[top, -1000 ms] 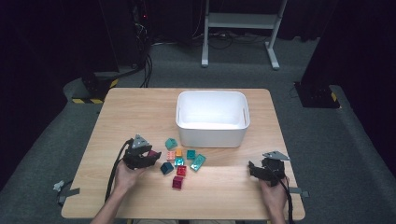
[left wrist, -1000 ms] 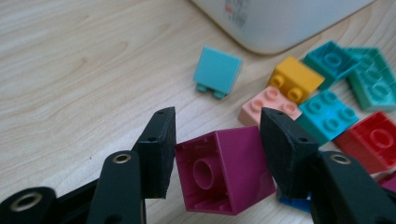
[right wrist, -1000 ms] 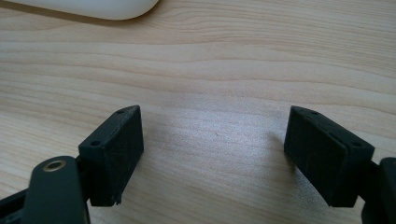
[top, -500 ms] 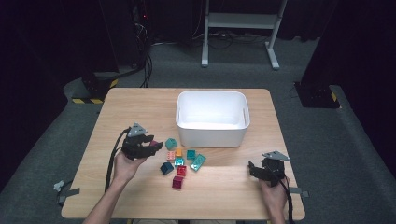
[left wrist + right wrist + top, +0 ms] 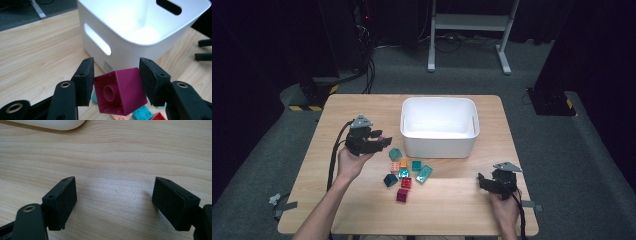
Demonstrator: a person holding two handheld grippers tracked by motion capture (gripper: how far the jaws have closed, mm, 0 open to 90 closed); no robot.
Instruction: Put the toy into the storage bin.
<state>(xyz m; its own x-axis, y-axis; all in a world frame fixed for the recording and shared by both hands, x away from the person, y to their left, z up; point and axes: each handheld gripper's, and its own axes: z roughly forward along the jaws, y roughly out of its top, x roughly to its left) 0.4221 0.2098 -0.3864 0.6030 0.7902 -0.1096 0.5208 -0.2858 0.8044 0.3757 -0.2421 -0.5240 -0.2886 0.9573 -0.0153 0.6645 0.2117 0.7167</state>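
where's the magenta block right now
The magenta block is clamped in the left gripper, lifted above the table on its left side, beside the white bin.

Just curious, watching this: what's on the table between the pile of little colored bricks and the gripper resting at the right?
Nothing: the high view shows bare wood of the table between the bricks and the right gripper.

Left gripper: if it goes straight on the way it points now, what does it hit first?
Probably the white bin. The left gripper, shut on a magenta brick, faces the bin's near wall with the slot handle. Depth is unclear, so it might just clear the rim.
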